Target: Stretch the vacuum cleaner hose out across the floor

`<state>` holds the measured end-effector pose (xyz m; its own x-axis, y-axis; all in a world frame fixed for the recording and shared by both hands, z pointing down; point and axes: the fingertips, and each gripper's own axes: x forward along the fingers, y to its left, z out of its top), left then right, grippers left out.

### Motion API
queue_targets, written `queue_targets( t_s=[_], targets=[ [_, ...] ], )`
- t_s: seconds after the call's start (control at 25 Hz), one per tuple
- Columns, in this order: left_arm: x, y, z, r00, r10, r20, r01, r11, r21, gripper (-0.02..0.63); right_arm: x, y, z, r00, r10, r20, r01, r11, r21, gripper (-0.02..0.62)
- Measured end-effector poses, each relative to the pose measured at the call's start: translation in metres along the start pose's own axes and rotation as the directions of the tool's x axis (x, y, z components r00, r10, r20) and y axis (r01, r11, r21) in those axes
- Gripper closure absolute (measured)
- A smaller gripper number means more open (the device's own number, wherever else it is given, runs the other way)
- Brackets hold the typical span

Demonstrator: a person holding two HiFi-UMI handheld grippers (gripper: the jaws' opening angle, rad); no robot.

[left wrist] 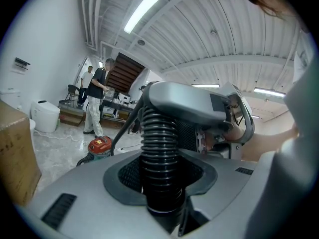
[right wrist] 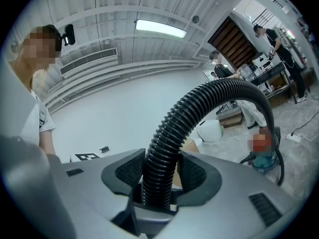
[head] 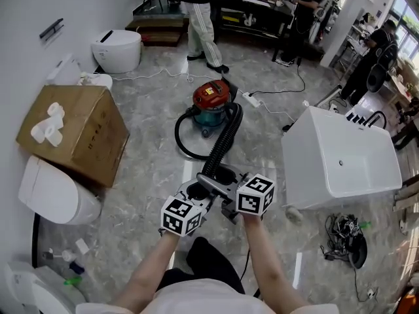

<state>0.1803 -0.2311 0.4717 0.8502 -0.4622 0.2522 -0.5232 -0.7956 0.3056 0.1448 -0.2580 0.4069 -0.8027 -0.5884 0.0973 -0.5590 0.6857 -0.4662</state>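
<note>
Head view looks steeply down on a grey marbled floor. The big white bathtub sits at the right. Over at the left wall there's a cardboard box, with a white toilet just beside it. Up the middle stands the red-and-teal vacuum cleaner, on the floor and well apart from the person. From its right side the black ribbed hose curves away and runs toward the camera, rising off the floor into both tools. Down at the near end, the left gripper and the right gripper sit close side by side on that hose. Left gripper view confirms it: the fingers are clamped on the ribbed tube. Right gripper view shows the same, fingers closed around the hose, which arcs up and over toward the cleaner.
</note>
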Motion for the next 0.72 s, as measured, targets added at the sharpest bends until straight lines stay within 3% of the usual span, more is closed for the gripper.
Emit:
queue_targets(
  t_s=[0.72],
  targets=[
    [-0.184,-0.064,-0.071,0.999,-0.044,-0.004,0.044,0.999,-0.004,0.44,0.008,0.182,-0.096,0.999,-0.029,0.017,0.029,1.0,0.004,0.397]
  ],
)
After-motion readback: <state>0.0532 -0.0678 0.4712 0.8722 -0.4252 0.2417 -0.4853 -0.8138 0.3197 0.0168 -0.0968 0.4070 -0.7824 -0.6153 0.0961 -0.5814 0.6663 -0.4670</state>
